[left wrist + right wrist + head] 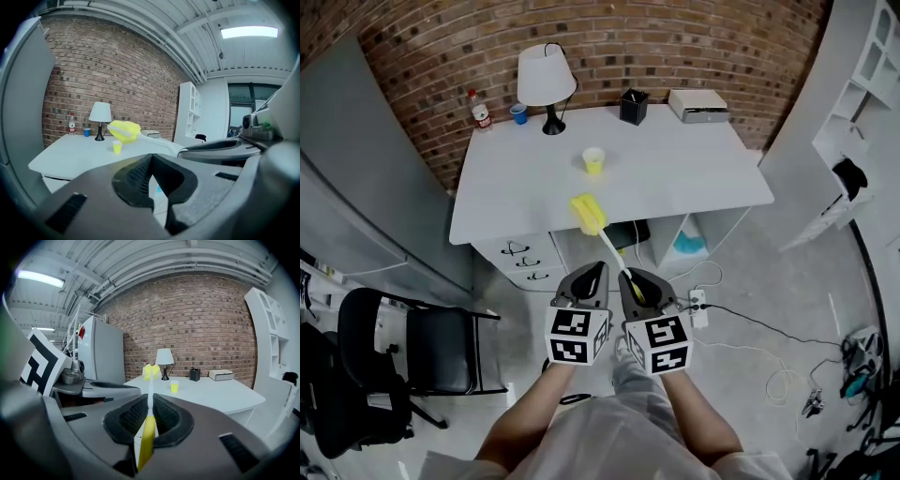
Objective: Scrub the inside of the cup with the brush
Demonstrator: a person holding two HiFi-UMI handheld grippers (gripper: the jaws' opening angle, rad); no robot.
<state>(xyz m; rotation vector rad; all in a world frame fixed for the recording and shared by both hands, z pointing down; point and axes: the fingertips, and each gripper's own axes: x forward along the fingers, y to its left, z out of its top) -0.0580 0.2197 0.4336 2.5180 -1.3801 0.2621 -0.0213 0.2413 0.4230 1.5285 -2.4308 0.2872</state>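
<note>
Brush (589, 214) poised near the bench (694, 173).
Right tool (630, 279) grips the brush handle; left tool (594, 273) clenched, empty; cup (593, 160) stands on bench.

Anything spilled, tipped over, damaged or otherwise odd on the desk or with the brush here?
Nothing stands out. The cup stands upright on the desk with no spill around it. The right gripper holds the brush by its handle, clear of the desk; the left gripper is shut and empty.
</note>
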